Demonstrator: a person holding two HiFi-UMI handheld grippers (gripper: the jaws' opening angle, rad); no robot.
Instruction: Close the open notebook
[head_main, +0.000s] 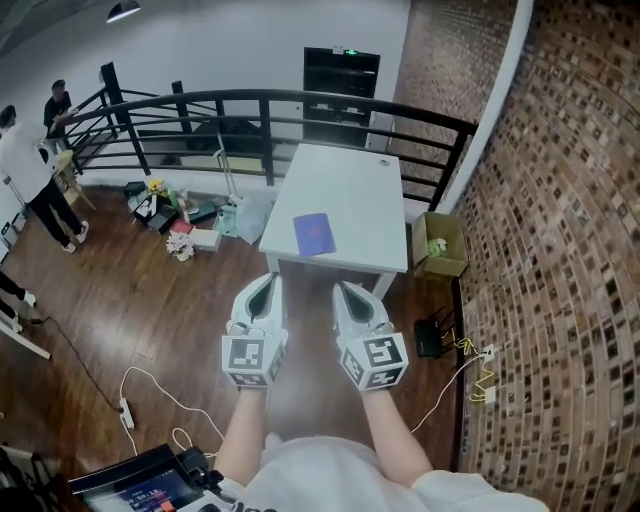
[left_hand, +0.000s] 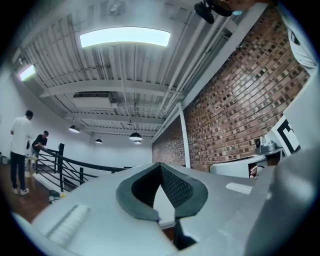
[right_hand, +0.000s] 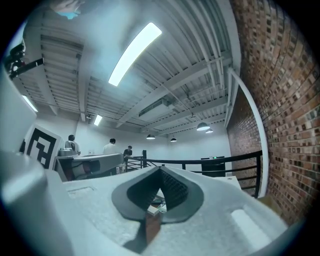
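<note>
A purple notebook (head_main: 314, 233) lies flat near the front edge of a white table (head_main: 350, 180) in the head view, purple face up. Both grippers are held side by side in front of the table, short of its near edge and apart from the notebook. My left gripper (head_main: 263, 281) is shut with nothing in it; in its own view the left gripper (left_hand: 160, 166) has its dark pads meeting at the tip. My right gripper (head_main: 344, 289) is also shut and empty, and the right gripper (right_hand: 160, 170) shows the same in its own view.
A black railing (head_main: 260, 105) curves behind the table. A cardboard box (head_main: 437, 247) sits at the table's right, beside the brick wall (head_main: 560, 250). Bags and clutter (head_main: 180, 225) lie on the wooden floor to the left, cables (head_main: 150, 395) nearer me, and people (head_main: 35, 180) stand far left.
</note>
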